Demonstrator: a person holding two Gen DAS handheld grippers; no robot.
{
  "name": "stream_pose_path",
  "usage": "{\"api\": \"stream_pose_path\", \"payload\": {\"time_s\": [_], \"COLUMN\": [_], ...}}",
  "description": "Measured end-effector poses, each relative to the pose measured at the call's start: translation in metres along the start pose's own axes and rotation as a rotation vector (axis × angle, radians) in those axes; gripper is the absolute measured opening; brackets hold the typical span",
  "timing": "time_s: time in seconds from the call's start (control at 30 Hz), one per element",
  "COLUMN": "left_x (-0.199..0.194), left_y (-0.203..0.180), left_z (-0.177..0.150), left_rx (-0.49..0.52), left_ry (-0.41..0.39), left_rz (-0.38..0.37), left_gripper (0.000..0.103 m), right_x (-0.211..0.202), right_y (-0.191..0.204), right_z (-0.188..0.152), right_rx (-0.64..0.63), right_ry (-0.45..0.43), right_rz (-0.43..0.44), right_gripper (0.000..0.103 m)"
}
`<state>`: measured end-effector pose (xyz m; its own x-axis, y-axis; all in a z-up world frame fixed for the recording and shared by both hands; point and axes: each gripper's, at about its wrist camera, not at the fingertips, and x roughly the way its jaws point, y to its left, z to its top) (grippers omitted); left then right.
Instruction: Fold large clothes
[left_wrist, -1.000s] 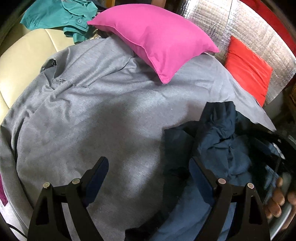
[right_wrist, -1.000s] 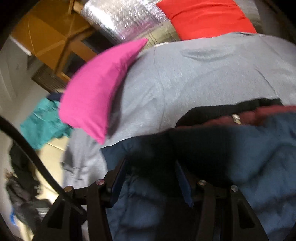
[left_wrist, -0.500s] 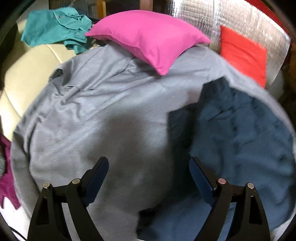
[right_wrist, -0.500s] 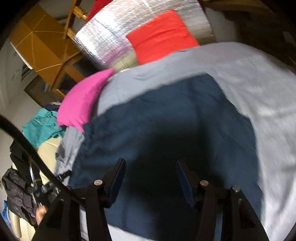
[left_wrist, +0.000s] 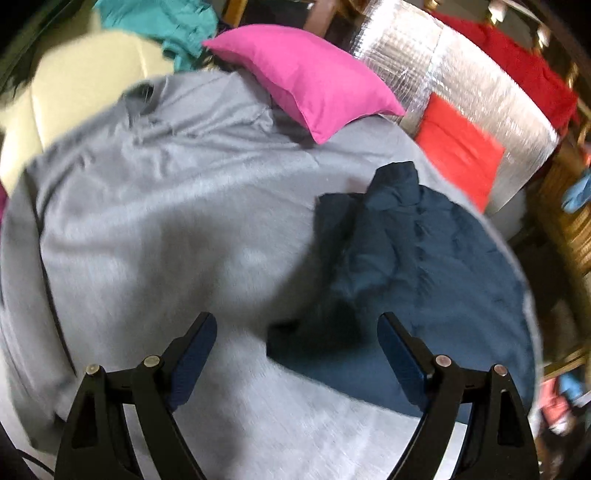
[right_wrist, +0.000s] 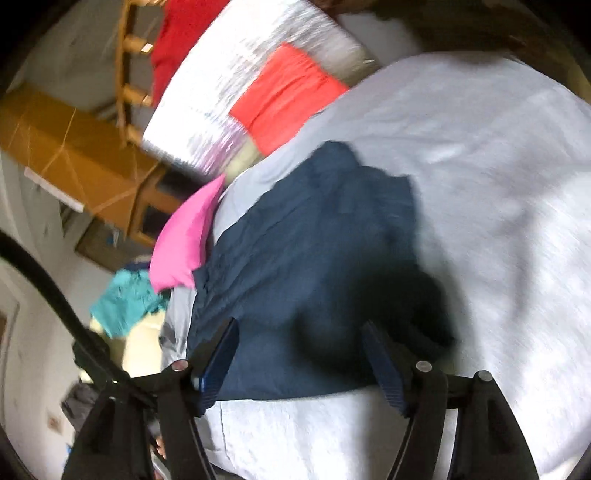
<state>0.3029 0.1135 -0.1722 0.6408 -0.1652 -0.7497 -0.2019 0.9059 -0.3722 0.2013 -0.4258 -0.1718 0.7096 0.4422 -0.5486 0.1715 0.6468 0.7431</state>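
1. Left wrist view. The left gripper (left_wrist: 297, 354) hangs above the bed with its jaws spread wide and nothing between them. Below it a grey sheet (left_wrist: 155, 229) covers the surface. The navy garment (left_wrist: 424, 280) lies on the sheet to the right of the gripper's axis, roughly spread, with a bunched ridge of cloth running up to its far tip. Beyond it rest a pink pillow (left_wrist: 314, 81), a red cushion (left_wrist: 458, 147) against a silver quilted panel (left_wrist: 480, 85), and a teal garment (left_wrist: 166, 26) on a cream surface at the far left.

2. Right wrist view. The right gripper (right_wrist: 301, 356) also has its jaws spread apart and carries nothing; both fingers hover over the near edge of the navy garment (right_wrist: 306, 258). Whether the pads touch the cloth cannot be told, as the frame is blurred. The grey sheet (right_wrist: 480, 184) extends to the right; the pink pillow (right_wrist: 188, 240), red cushion (right_wrist: 288, 96) and teal garment (right_wrist: 125, 299) lie beyond the navy cloth.

3. Progress, as judged. The garment is laid out on the bed but not flat: wrinkles and the raised ridge remain, and no clean fold line is visible. Smoothing and every fold appear yet to be done, so the task seems at an early stage.
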Motion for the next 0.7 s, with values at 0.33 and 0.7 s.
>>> {"api": "stream_pose_path", "payload": {"time_s": [0.33, 0.7], "left_x": [0.010, 0.075], "left_y": [0.000, -0.026], "left_z": [0.005, 0.033], "left_rx": [-0.121, -0.040], "left_ry": [0.005, 0.132], "left_rz": [-0.104, -0.165], "left_gripper": [0.089, 0.089], "right_x": [-0.003, 0.062], "right_y": [-0.054, -0.063], "right_z": [0.000, 0.075], "right_rx": [0.235, 0.137], "right_ry": [0.032, 0.103], "right_rz": [0.015, -0.065], "right_gripper": [0.080, 0.085]}}
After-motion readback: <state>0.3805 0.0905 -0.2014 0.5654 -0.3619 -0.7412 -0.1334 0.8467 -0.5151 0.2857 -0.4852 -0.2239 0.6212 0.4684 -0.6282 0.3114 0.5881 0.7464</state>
